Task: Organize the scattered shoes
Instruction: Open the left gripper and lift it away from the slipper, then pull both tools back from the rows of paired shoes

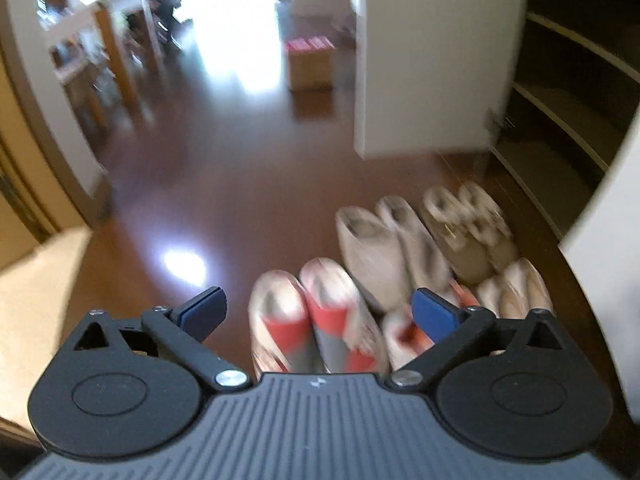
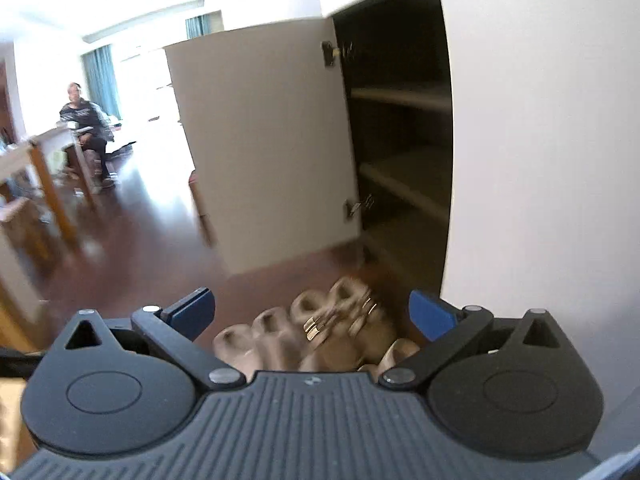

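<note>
Both grippers, left [image 1: 318, 312] and right [image 2: 312, 316], gape empty above rounded, soft-looking shoes [image 1: 372, 248].

Glossy dark wood floor [image 1: 240, 168], white open cabinet door [image 2: 260, 140]

Left wrist view: angled down from above onto dark brown glossy wooden floor [image 1: 224, 168], close over rows of blurred pale shoes [image 1: 372, 248], facing into the bright room. Right wrist view: held more level, near the tall white open cupboard door [image 2: 264, 144]. Shared: same shoes [image 2: 320, 320], same door [image 1: 436, 56], dark shelved cupboard interior [image 2: 400, 128] [image 1: 576, 80], and floor.
</note>
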Tool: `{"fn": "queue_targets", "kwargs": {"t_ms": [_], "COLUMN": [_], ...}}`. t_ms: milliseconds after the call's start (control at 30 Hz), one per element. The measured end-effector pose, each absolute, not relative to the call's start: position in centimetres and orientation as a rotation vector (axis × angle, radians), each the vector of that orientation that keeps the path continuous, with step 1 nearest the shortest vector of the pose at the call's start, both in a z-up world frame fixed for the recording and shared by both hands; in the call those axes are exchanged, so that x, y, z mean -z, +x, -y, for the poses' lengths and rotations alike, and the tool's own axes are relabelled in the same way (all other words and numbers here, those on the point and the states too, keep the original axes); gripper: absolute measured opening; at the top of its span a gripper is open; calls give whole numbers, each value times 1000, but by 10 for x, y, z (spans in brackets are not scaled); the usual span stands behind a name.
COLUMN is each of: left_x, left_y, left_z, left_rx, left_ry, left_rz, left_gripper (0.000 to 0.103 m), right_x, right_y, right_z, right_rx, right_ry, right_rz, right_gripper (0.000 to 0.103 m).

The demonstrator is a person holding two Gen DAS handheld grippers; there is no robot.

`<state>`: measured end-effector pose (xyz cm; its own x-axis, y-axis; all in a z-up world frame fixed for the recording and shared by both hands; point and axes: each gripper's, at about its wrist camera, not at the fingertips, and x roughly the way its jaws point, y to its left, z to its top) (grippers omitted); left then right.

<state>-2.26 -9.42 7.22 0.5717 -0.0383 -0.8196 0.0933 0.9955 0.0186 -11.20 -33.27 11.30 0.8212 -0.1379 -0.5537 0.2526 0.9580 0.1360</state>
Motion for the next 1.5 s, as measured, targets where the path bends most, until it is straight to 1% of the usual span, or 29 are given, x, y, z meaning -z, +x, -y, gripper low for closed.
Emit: {"fn": "queue_targets", "kwargs": {"t_ms": [100, 233, 367, 467, 600, 833, 1200, 1500], "left_x": [-54, -25, -10, 10, 20, 19, 17, 16], "left_y": [-44, -56, -58, -47, -49, -64, -90, -105], "left_z": [95, 100, 105, 111, 117, 133, 128, 135], "left_rx": [41, 4, -13, -29, -24, -18, -26, 20], "left_ry": [63, 67, 107, 81, 63, 122, 108, 135], "left_rz": [-1036, -1111, -1130, -1147, -1166, -1149, -1132, -1119], "left_gripper": [100, 100, 100, 100, 100, 100, 100, 100], "right_x": [-94, -48, -33, -22, -8, -8, -1, -3], "right_y": [-129, -126, -132, -136, -142, -159, -160, -169], "right_z": [331, 328, 333, 337, 341, 348, 332, 323], "right_rx": [187, 182, 220, 248, 286, 287, 252, 244], "right_ry": [222, 225, 209, 197, 181, 218, 153, 125], "right_rz": [-638, -803, -849, -884, -930, -955, -1030, -1018], "right_gripper": [103, 102, 102, 102, 102, 102, 102, 102]}}
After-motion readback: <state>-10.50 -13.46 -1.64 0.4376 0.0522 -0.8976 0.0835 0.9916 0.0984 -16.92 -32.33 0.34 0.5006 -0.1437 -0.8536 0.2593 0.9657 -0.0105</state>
